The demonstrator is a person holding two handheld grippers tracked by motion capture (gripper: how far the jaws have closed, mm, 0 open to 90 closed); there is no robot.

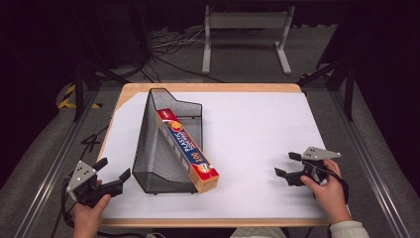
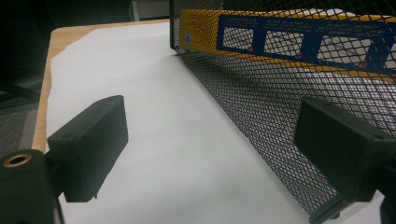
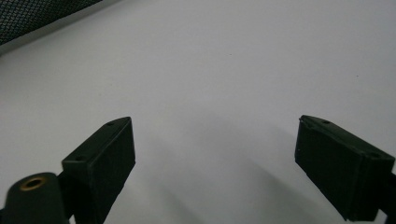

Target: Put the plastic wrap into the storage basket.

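Observation:
A black wire-mesh basket [image 1: 159, 148] stands on the left half of the white sheet. A long orange, blue and red box of plastic wrap [image 1: 188, 151] leans along its right side, its front end sticking out toward me. My left gripper [image 1: 114, 168] sits at the front left corner, open and holding nothing, just left of the basket. In the left gripper view the open left gripper [image 2: 212, 109] faces the mesh wall [image 2: 261, 107], with the box [image 2: 289, 42] behind it. My right gripper [image 1: 285, 164] rests low at the right, open, over bare sheet [image 3: 215, 126].
The white sheet [image 1: 257, 124] covers a wooden table whose edge [image 1: 208, 88] shows at the back. A grey metal stand [image 1: 245, 29] and cables lie on the floor beyond. A corner of the mesh [image 3: 37, 14] shows at the top left of the right gripper view.

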